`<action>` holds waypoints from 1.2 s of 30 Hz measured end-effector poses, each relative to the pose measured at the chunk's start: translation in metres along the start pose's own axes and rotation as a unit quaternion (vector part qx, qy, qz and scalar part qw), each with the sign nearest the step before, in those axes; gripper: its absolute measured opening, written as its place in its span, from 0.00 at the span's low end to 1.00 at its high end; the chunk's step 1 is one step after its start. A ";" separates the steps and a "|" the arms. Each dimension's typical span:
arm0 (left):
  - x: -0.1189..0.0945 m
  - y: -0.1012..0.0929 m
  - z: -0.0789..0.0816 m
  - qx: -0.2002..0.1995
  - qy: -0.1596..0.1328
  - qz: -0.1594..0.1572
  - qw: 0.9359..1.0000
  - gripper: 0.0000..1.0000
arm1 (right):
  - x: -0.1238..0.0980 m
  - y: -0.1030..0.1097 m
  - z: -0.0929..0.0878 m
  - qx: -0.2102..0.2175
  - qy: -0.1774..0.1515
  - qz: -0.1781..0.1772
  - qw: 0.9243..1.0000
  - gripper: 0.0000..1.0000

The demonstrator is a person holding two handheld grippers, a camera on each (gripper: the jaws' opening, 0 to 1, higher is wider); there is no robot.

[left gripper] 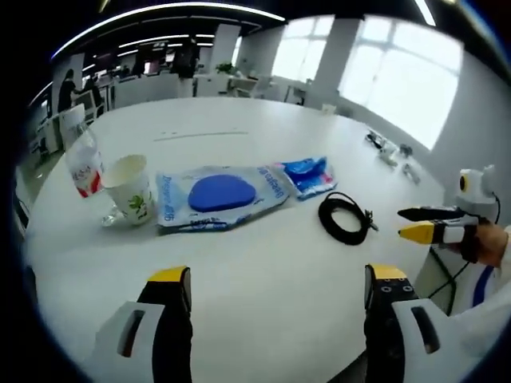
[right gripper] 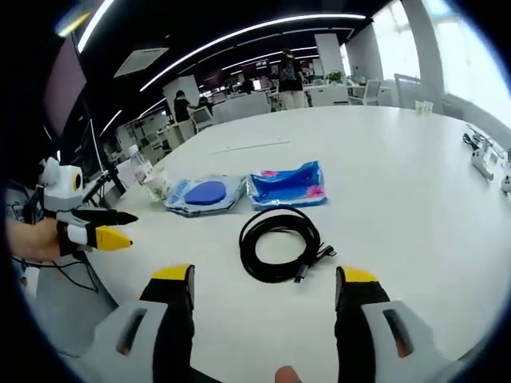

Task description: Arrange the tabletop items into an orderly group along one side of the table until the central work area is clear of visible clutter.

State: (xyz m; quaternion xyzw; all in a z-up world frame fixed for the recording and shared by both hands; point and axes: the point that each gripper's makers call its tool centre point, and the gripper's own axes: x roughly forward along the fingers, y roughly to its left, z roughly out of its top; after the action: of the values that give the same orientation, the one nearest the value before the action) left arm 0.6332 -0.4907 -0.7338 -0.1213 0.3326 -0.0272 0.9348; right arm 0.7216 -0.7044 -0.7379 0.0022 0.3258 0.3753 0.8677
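Jaws of the left gripper (left gripper: 275,279) are held spread wide over bare table (left gripper: 263,239), with nothing between them. Ahead of them and well apart, a row of items is seen: a coiled cable (left gripper: 345,217) ahead to the right, a small blue packet (left gripper: 308,175) beyond it, and a clear pouch (left gripper: 219,196) with a blue disc inside almost straight ahead, its end touching the packet. Left of the pouch a paper cup (left gripper: 131,188) stands upright, and a bottle (left gripper: 83,163) is seen tilted just beside the cup. At the right edge of the left gripper view the right gripper (left gripper: 419,223) is seen, held by a hand (left gripper: 489,246); its tips are spread and hold nothing.

In the right gripper view the right gripper (right gripper: 263,279) is likewise spread, nothing pinched. The cable (right gripper: 279,242) lies just ahead of the jaws, between their lines, not touched. Beyond it the packet (right gripper: 289,183) and the pouch (right gripper: 204,194) lie side by side, with the cup (right gripper: 159,182) and bottle (right gripper: 144,169) farther left. The left gripper (right gripper: 120,227) is seen at the left edge, in a hand (right gripper: 36,239), off the table edge, its tips apart and holding nothing.
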 end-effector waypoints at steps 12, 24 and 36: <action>-0.054 0.050 -0.012 -0.019 -0.024 0.037 0.999 0.88 | -0.007 0.018 -0.011 -0.016 0.001 -0.006 1.000 0.71; -0.104 0.087 -0.031 -0.033 -0.034 0.060 0.997 0.88 | -0.017 0.033 -0.027 -0.009 0.000 -0.015 1.000 0.71; -0.126 0.088 -0.036 -0.064 -0.060 0.029 0.996 0.91 | -0.026 0.046 -0.032 0.018 -0.010 -0.028 0.999 0.72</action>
State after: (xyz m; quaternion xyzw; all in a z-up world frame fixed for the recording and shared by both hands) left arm 0.5100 -0.3967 -0.7046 -0.1722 0.2808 0.0287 0.9437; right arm 0.6601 -0.6962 -0.7369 0.0127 0.3236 0.3450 0.8809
